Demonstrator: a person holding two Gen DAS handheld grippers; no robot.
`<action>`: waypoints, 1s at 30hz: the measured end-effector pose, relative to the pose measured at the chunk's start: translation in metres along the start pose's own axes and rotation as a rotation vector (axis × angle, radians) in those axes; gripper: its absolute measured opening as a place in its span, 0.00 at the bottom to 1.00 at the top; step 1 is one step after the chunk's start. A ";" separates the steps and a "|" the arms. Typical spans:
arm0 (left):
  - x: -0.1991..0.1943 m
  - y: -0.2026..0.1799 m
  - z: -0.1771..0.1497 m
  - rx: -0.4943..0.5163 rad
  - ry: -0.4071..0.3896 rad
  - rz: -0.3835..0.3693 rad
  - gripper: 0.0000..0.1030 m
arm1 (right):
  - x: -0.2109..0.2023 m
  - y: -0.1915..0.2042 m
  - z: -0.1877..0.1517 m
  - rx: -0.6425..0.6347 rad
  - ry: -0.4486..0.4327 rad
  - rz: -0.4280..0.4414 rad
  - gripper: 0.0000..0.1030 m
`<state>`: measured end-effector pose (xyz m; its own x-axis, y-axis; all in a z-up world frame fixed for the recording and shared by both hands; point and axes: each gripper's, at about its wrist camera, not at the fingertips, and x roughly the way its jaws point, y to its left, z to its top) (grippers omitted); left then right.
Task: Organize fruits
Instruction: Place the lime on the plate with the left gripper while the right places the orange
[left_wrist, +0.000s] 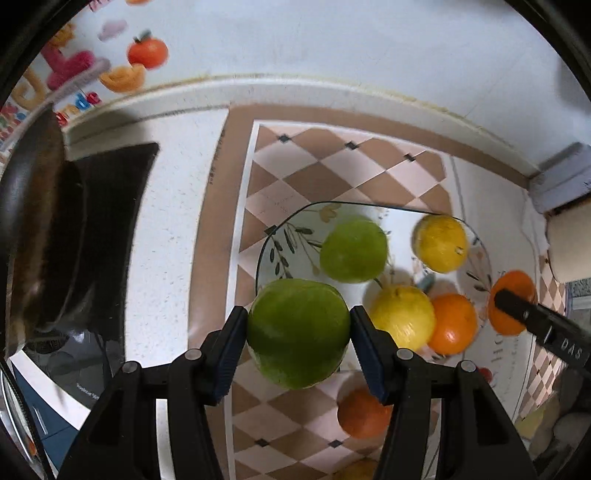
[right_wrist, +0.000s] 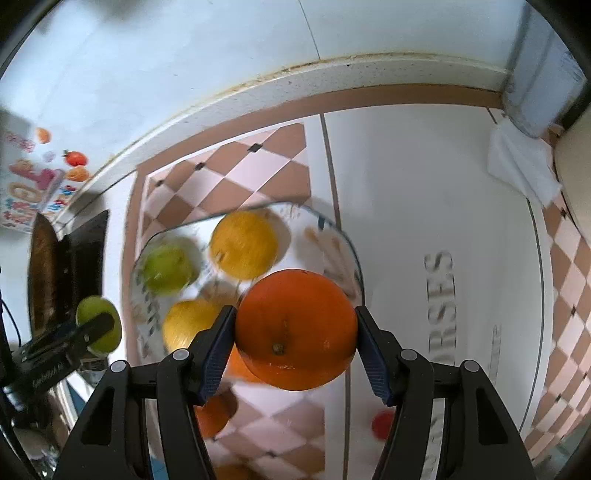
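Fruits sitting on a glass plate (left_wrist: 284, 236) atop the checked tabletop (left_wrist: 314, 173): green fruit (left_wrist: 352, 249), two yellow ones (left_wrist: 441, 243) (left_wrist: 402, 317), an orange (left_wrist: 454, 323). Left gripper (left_wrist: 298, 338) fingers are clamping a large green fruit (left_wrist: 298, 332) above the plate's edge; right gripper (right_wrist: 295, 332) fingers are gripping another orange (right_wrist: 295, 328) beside it.

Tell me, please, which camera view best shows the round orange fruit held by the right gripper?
The right wrist view: the round orange fruit sits large and unobstructed between the pads. The left wrist view shows it small at the edge, partly hidden by a finger.
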<state>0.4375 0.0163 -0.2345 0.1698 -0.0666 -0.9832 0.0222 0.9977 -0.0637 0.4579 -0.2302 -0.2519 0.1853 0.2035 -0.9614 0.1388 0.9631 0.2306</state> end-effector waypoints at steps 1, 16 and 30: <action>0.008 0.001 0.004 -0.005 0.023 -0.003 0.52 | 0.007 0.000 0.003 -0.006 0.005 -0.009 0.64; 0.053 0.007 0.009 -0.048 0.123 -0.015 0.54 | 0.034 -0.008 0.024 -0.009 0.084 -0.024 0.77; 0.018 0.012 0.000 -0.021 0.036 0.013 0.91 | -0.018 0.012 -0.015 -0.101 -0.035 -0.161 0.92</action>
<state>0.4405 0.0275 -0.2533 0.1347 -0.0539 -0.9894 -0.0008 0.9985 -0.0545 0.4422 -0.2194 -0.2342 0.2030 0.0405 -0.9783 0.0719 0.9958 0.0561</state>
